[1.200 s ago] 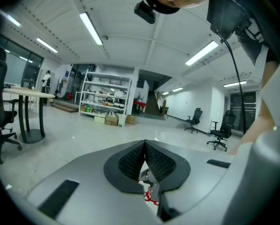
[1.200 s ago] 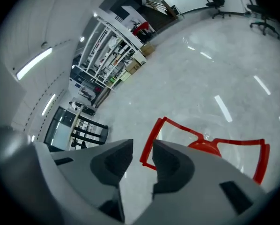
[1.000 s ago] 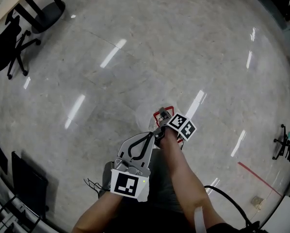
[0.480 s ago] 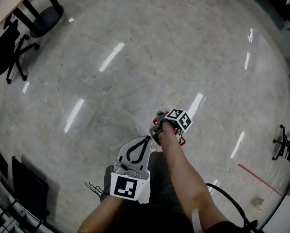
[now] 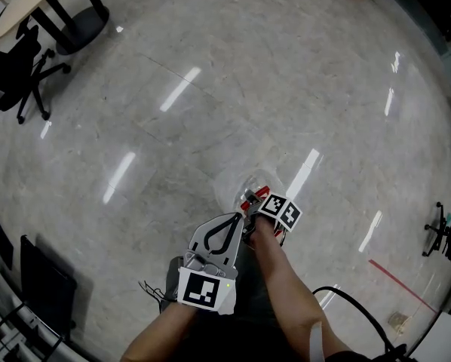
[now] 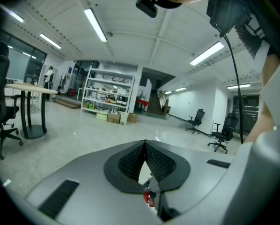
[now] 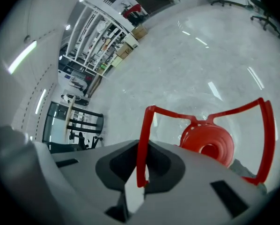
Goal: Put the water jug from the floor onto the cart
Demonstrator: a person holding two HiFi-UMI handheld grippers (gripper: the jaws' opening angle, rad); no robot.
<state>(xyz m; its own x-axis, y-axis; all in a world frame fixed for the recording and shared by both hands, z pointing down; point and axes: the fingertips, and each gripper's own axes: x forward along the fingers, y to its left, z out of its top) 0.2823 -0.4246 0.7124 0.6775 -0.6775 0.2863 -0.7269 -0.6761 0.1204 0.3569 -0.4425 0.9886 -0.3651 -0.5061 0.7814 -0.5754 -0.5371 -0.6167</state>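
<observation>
- A clear water jug (image 5: 246,188) with a red cap (image 7: 206,144) stood upright on the pale polished floor (image 5: 210,89), straight in front of the person.
- The right hand-held gripper (image 5: 250,200) reached down over the top of the jug. Its jaws had just been closing, and they pinched one upright bar of the jug's thin red carry handle (image 7: 144,144).
- The left hand-held gripper (image 5: 237,217) hovered just beside the jug on the person's side. Its jaws were pressed together at the tips, with nothing between them.
- No cart was in view. An office chair (image 5: 14,70) and a counter stood well apart from the jug, at the far left.
- Judged from its size, the jug would be heavy if full; how full it was could not be told.
- The clear wall looked smooth and probably slippery, so the handle seemed the sound place to grip.
- The handle was narrow and might swing at the neck, so the jug could sway on lifting. The free left gripper under or against the body would likely steady it.
</observation>
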